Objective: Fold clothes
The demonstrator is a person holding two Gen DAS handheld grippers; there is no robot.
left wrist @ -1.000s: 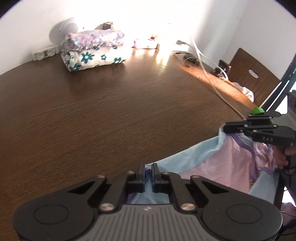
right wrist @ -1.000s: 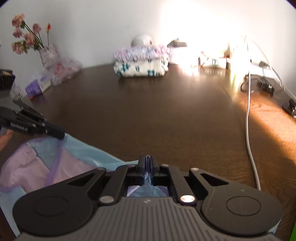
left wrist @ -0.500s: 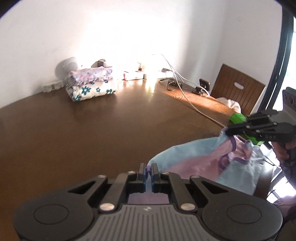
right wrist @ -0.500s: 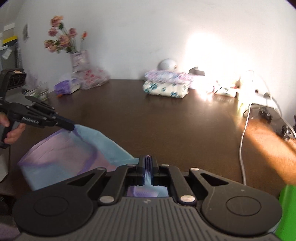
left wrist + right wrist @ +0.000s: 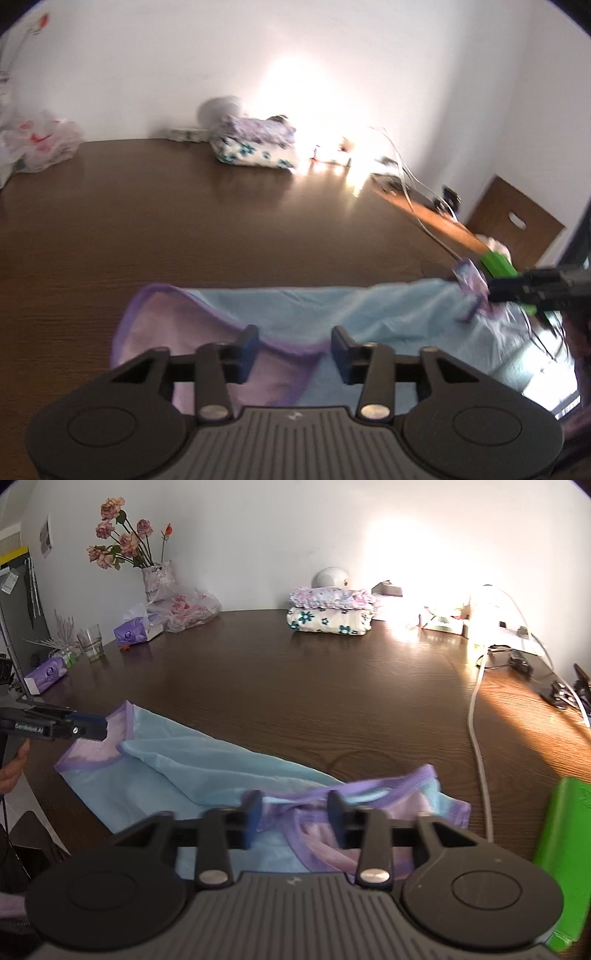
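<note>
Light-blue thin-fabric garment with purple trim (image 5: 207, 771) lies spread on the near edge of the dark wood-grain table (image 5: 332, 686), soft, light, likely to slide and wrinkle; the purple hems look best for gripping. Left gripper (image 5: 293, 341) and right gripper (image 5: 294, 806) have just opened, released above the cloth. Folded floral clothes (image 5: 328, 614) sit near the white wall.

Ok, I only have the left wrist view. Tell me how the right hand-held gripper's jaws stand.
Observer: The right hand-held gripper is open. Its jaws have just been opening, and the purple-trimmed edge of the shirt lies between them, unpinched.
Operator: Now report what stands at the table's far left.
Observer: A drinking glass stands on the table, beside a purple tissue pack.
</note>
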